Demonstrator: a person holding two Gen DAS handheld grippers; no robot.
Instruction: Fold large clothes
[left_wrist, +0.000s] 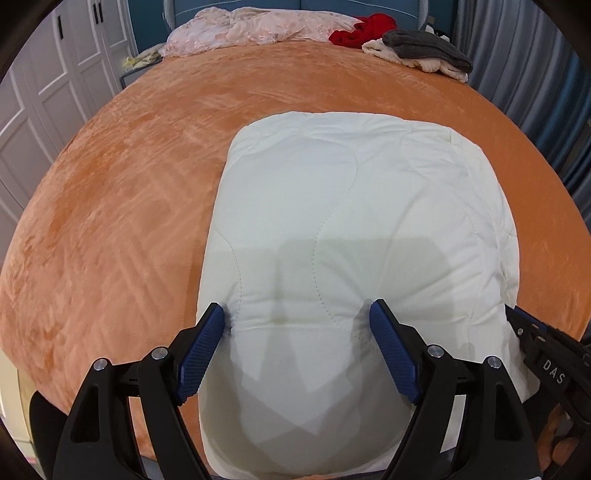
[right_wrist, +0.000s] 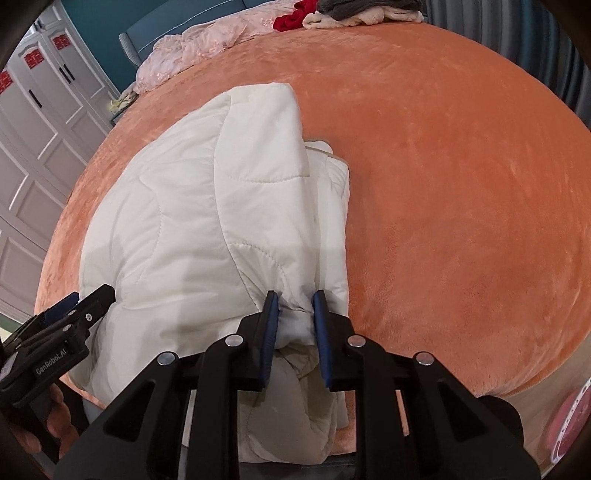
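A white quilted padded garment (left_wrist: 351, 221) lies folded on an orange plush bed cover (left_wrist: 129, 203), its near end hanging over the bed's front edge. My left gripper (left_wrist: 297, 317) is open, its blue pads pressed onto the garment's near left part, wide apart. In the right wrist view the garment (right_wrist: 192, 221) lies left of centre. My right gripper (right_wrist: 295, 302) is shut on a bunched fold at the garment's near right edge. The left gripper also shows in the right wrist view (right_wrist: 85, 306), and the right one at the right edge of the left wrist view (left_wrist: 543, 347).
A pink lace cloth (left_wrist: 258, 29), a red garment (left_wrist: 362, 31) and a grey and cream pile (left_wrist: 424, 55) lie at the bed's far end. White wardrobe doors (left_wrist: 40, 96) stand at the left, a grey curtain (left_wrist: 517, 48) at the right. Orange cover (right_wrist: 461, 184) spreads right of the garment.
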